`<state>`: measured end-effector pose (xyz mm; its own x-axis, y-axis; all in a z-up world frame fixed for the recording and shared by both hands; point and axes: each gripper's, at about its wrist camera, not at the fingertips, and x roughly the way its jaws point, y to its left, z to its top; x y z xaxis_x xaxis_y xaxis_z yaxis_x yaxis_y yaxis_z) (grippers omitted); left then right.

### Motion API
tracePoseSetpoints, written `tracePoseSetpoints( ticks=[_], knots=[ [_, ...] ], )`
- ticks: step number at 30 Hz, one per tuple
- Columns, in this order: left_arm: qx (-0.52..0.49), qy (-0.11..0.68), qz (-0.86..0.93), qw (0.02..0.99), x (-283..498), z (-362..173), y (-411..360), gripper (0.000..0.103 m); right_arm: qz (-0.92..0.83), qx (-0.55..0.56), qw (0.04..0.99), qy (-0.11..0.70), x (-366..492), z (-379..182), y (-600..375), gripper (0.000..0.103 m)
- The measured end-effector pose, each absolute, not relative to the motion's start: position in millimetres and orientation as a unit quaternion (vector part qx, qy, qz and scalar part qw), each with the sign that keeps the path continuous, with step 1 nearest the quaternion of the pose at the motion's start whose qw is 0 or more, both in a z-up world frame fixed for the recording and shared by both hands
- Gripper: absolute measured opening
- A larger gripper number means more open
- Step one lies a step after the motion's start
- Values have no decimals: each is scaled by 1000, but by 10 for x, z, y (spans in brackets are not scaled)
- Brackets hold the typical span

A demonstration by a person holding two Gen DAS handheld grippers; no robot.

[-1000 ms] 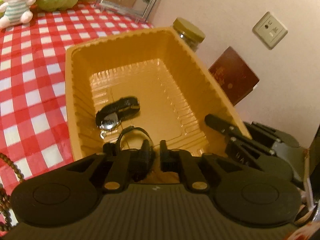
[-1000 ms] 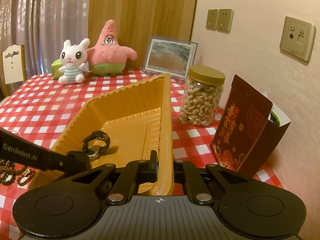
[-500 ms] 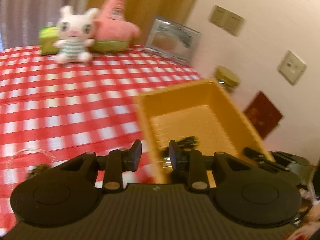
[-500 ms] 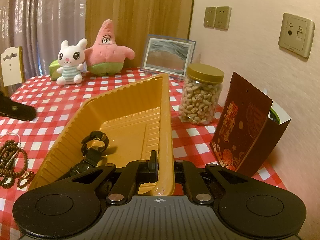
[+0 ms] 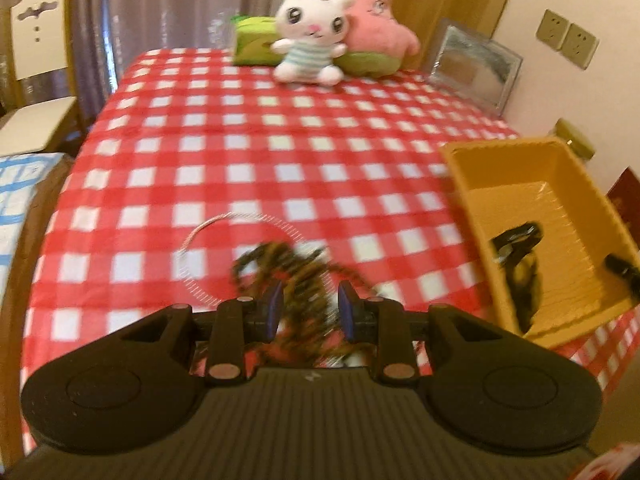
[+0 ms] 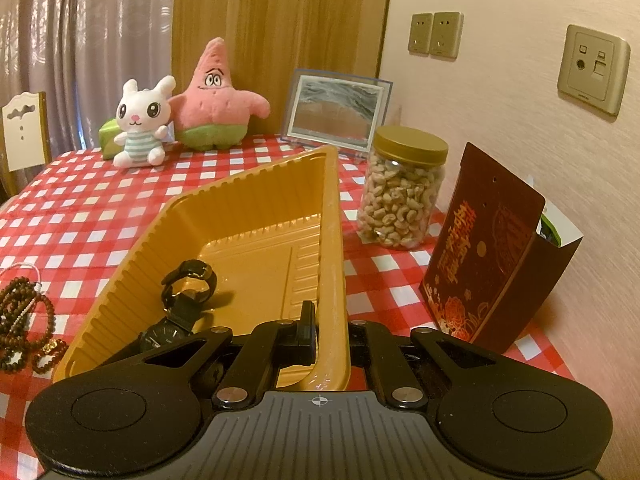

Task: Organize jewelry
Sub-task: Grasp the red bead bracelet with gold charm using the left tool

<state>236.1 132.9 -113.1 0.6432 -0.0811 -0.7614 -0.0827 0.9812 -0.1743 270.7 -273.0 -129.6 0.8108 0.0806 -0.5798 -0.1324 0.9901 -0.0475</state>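
My left gripper (image 5: 310, 312) is open above a blurred pile of brown beaded bracelets (image 5: 296, 276) on the red checked cloth, with nothing pressed between its blue pads (image 5: 274, 312). A thin pale chain (image 5: 200, 236) curves just left of the beads. The yellow tray (image 5: 520, 152) lies to the right and holds two black watches (image 5: 516, 240). In the right wrist view my right gripper (image 6: 332, 336) is shut on the tray's near rim (image 6: 332, 240). Both watches (image 6: 192, 280) lie inside the tray, and the beads (image 6: 24, 320) are left of it.
A white bunny plush (image 6: 140, 124), a pink star plush (image 6: 216, 100) and a picture frame (image 6: 336, 108) stand at the back. A jar of cashews (image 6: 404, 188) and a dark red box (image 6: 480, 248) stand right of the tray by the wall. A white chair (image 5: 36, 60) is beyond the table's left edge.
The left gripper let go of a black watch in the tray, swung left out of it to above the beads, and its jaws widened. The right gripper kept still on the rim.
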Motion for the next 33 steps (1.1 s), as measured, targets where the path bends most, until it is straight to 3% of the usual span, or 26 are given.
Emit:
tracePoseSetpoints(
  ticks=[14, 33],
  knots=[
    [-10, 428, -68, 901, 2028, -1337, 914, 26, 54, -46, 949, 307, 2673, -1314, -2744, 5],
    [74, 411, -152, 896, 2484, -1531, 310, 26, 46, -43, 946, 317, 2675, -1333, -2774, 4]
  ],
)
